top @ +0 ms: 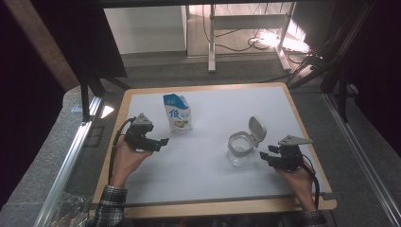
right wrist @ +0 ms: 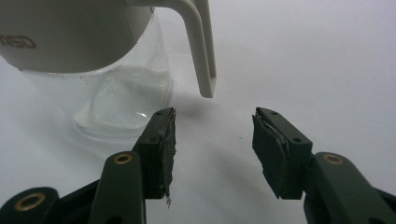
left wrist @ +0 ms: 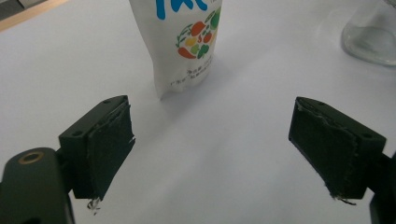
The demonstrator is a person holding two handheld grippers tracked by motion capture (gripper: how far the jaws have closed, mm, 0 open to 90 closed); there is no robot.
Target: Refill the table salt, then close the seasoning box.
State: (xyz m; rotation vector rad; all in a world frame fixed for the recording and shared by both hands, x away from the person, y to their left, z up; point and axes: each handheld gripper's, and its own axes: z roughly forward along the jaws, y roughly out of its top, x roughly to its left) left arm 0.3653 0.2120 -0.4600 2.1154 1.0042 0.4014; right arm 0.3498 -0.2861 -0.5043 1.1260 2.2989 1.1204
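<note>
Left claw wide open, nothing between the pads, hovering left of centre and aimed at the pouch. Right claw part open, empty, sitting low just beside the jar on its right side; in the right gripper view the jar's handle hangs just ahead of the jaws, not touched.

Tabletop: white sheet on a wood-edged board, mostly bare.

Pouch: white and blue stand-up bag with a fruit/veg print, upright, rear-left of centre, top appears sealed. In the left gripper view it stands ahead of the jaws, slightly left of their centre line, near but apart.

Jar: clear glass, off-white collar, hinged lid flipped up and back, mouth open. Right of centre, well apart from the pouch. Looks empty.

Step, as a judgement: approach phase, likely pouch contents into the jar; neither item gripped yet. Next move calls for the left claw to close in on the pouch body mid-height, squarely, since a soft bag will buckle or tip if pinched low or off-centre. Right claw probably steadies the jar by handle or collar.

In the way: nothing between claws and targets. The raised lid leans over the jar's far side and could catch the pouch when pouring.
</note>
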